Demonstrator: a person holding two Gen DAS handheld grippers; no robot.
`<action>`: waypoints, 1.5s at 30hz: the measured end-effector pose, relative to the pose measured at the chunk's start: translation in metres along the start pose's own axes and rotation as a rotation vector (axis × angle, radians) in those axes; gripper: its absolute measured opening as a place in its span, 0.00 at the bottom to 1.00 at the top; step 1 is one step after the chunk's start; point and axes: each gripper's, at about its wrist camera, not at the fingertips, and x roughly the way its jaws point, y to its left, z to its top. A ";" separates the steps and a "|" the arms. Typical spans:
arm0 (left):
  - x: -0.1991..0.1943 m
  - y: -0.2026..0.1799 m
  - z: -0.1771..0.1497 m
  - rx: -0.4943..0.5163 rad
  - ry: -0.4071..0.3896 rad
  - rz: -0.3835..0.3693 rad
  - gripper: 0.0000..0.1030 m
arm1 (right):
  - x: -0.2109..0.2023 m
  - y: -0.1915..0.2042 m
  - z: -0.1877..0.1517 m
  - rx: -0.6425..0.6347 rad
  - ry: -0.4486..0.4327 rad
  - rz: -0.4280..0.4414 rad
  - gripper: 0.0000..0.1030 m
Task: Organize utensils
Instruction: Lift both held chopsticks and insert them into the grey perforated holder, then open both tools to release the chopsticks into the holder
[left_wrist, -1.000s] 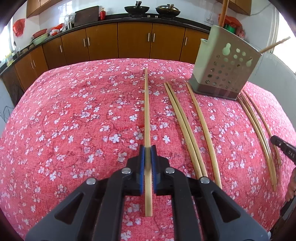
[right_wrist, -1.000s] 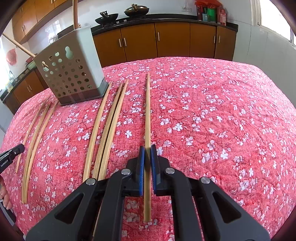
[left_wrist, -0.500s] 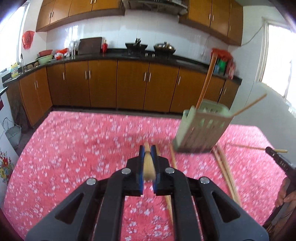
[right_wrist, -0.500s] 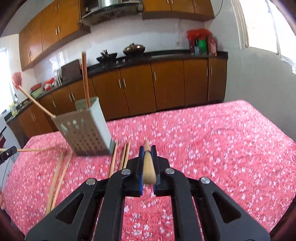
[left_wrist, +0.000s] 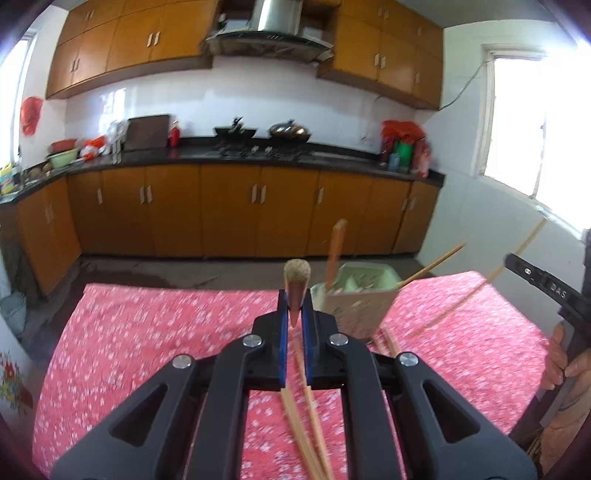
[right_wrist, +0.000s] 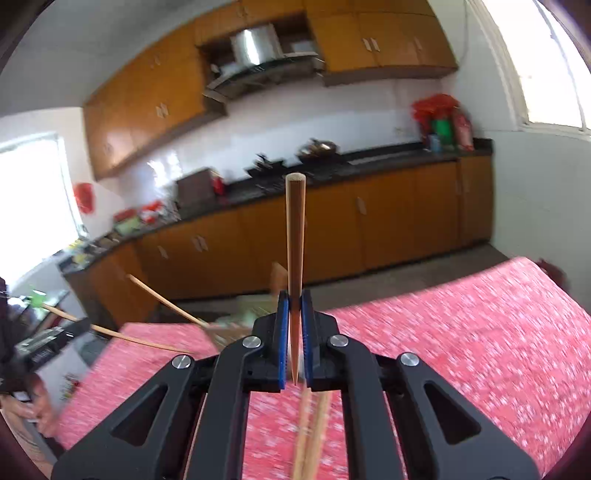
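My left gripper (left_wrist: 294, 295) is shut on a bamboo chopstick (left_wrist: 296, 280) that points forward and up, lifted above the table. My right gripper (right_wrist: 294, 297) is shut on another chopstick (right_wrist: 295, 236), also raised and pointing forward. The pale green perforated utensil holder (left_wrist: 356, 302) stands on the table just right of my left gripper, with a few chopsticks (left_wrist: 334, 254) sticking out of it. In the right wrist view the holder (right_wrist: 240, 317) is blurred, just left of the fingers. Loose chopsticks (left_wrist: 306, 417) lie on the cloth below both grippers.
The table has a red floral cloth (left_wrist: 147, 339). The right gripper and its hand (left_wrist: 565, 354) show at the right edge of the left wrist view. Kitchen cabinets (left_wrist: 229, 210) and a counter stand beyond the table.
Both grippers have lifted their chopsticks off the cloth and tilted up, so the views now look across the kitchen. The holder is lower and closer in both views.
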 end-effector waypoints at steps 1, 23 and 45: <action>-0.003 -0.003 0.004 0.003 -0.004 -0.014 0.08 | -0.002 0.006 0.006 -0.007 -0.014 0.015 0.07; 0.056 -0.046 0.054 -0.022 -0.143 -0.009 0.08 | 0.076 0.043 0.014 -0.065 -0.035 -0.014 0.07; 0.020 -0.002 0.015 -0.079 -0.151 0.082 0.36 | 0.043 -0.022 -0.004 0.070 0.004 -0.167 0.23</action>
